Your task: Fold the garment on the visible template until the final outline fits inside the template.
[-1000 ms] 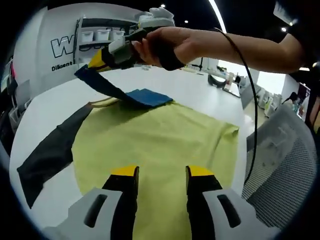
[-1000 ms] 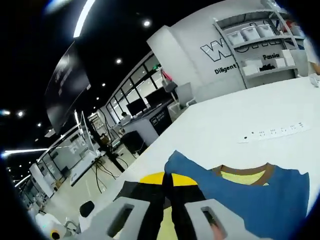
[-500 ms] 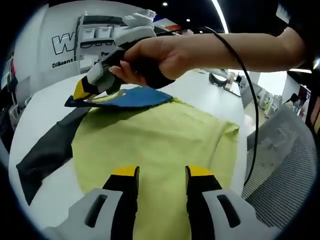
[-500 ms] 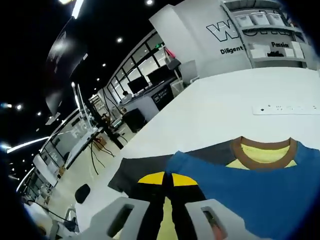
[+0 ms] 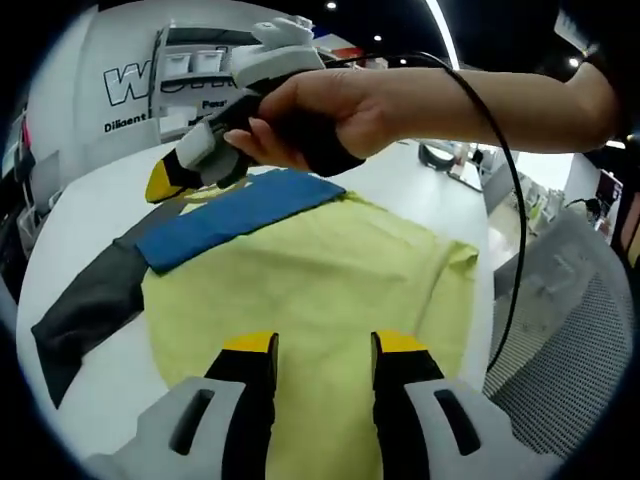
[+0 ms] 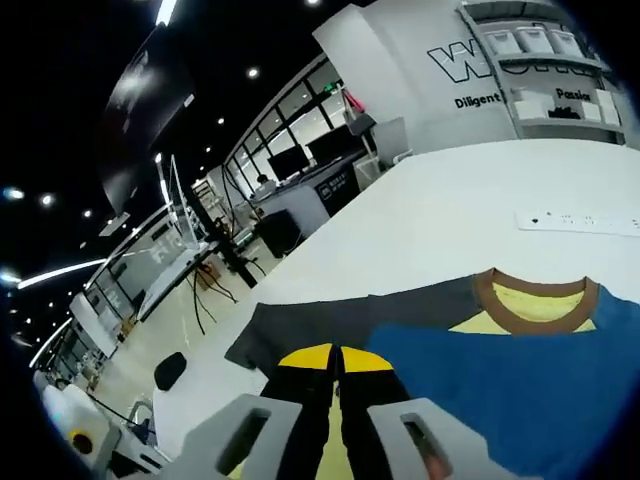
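- The white table [image 5: 90, 210] carries the whole scene in the left gripper view; in the right gripper view it runs back toward a white wall with lettering and shelves [image 6: 560, 60].
- The garment [image 5: 320, 290], a yellow T-shirt with a blue sleeve [image 5: 235, 215] folded across its top, lies flat on the table just ahead of the left gripper. Its long axis runs away from that gripper, collar at the far end.
- In the right gripper view the brown collar [image 6: 535, 300] shows with yellow fabric inside it, pointing toward the far wall.
- A dark grey template [image 5: 90, 305] lies under the shirt and sticks out at its left as a long strip; most of it is hidden by the fabric.
- A mesh office chair [image 5: 565, 330] stands by the table's right edge, cut off by the frame.
- A black cable [image 5: 505, 200] hangs from the right gripper and crosses in front of the shirt's right side.
- A white power strip [image 6: 585, 222] lies on the table beyond the collar.
- The left gripper [image 5: 322, 345] hovers over the shirt's near hem, jaws apart and holding nothing.
- The right gripper [image 6: 338, 358], held by a hand [image 5: 320, 110], sits at the sleeve's far end; its yellow-tipped jaws are pressed together, and whether cloth is pinched between them cannot be made out.
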Available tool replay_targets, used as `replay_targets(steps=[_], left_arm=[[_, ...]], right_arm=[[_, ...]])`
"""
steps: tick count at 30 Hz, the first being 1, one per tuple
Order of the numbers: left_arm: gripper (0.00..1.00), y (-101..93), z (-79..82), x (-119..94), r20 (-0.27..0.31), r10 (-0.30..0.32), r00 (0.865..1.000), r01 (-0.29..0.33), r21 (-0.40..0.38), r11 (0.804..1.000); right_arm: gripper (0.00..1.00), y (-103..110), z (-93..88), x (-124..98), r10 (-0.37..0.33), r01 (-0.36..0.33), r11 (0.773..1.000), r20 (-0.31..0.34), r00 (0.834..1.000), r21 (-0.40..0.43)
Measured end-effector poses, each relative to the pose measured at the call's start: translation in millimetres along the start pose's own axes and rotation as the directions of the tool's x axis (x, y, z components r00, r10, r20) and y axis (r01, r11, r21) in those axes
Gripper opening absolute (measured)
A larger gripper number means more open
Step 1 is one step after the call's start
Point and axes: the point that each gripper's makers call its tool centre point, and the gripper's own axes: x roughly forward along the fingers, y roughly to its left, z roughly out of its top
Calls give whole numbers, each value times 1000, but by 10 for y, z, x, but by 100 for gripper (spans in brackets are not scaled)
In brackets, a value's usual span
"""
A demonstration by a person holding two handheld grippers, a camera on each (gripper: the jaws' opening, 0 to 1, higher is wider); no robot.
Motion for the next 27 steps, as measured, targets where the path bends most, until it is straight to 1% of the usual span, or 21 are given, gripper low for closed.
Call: replay_targets(steps=[2, 5, 7, 8, 9, 12, 15, 17, 18, 19, 20, 23, 24, 25, 27], left_arm=[[31, -3, 1, -2, 1, 0, 1000, 0, 0, 1000], [31, 0, 6, -4, 3, 1, 1000, -1, -1, 1000], [31, 1, 9, -7, 4, 0, 1000, 0, -1, 1000], [31, 2, 8, -8, 4, 0, 1000, 0, -1, 1000], [31, -1, 5, -11, 2, -3, 1000, 3, 0, 1000], [31, -32, -7, -26, 0, -19, 1000, 19, -7, 1000], [31, -71, -39, -41, -12, -28, 1000, 28, -2, 1000], [31, -59, -43, -55, -14, -15, 1000, 15, 8, 1000], [31, -16, -30, -70, -9, 8, 1000, -7, 11, 1000], [32, 6, -23, -74, -4, 16, 1000, -16, 10, 1000], [32, 76, 3, -96, 11, 44, 999, -44, -2, 999], [33, 281, 74, -178, 51, 123, 991, -122, -35, 992], [33, 307, 82, -190, 56, 132, 990, -130, -38, 991], [33, 379, 94, -234, 66, 156, 986, -153, -58, 987], [33, 536, 130, -328, 90, 213, 973, -203, -107, 973]], right_arm=[[0, -35, 2, -97, -15, 15, 999, -7, 1000, -39], [0, -64, 14, -318, -37, 36, 997, -7, 999, -74], [2, -80, 12, -419, -47, 46, 995, -8, 999, -88], [3, -99, -7, -490, -57, 55, 993, -19, 998, -103], [3, -101, -9, -507, -58, 56, 993, -20, 998, -106], [3, -142, -53, -665, -74, 69, 989, -34, 997, -128], [4, -173, -114, -792, -88, 82, 989, -38, 995, -126], [4, -184, -155, -838, -92, 87, 989, -39, 995, -124], [4, -193, -195, -865, -97, 91, 989, -42, 994, -120], [4, -193, -210, -873, -99, 93, 988, -45, 994, -121], [4, -195, -244, -894, -105, 98, 987, -48, 993, -125], [4, -186, -319, -936, -113, 105, 986, -52, 992, -129], [5, -176, -343, -952, -115, 107, 986, -53, 992, -126], [5, -167, -352, -966, -118, 111, 987, -52, 992, -120], [6, -134, -356, -994, -120, 114, 987, -41, 992, -113]])
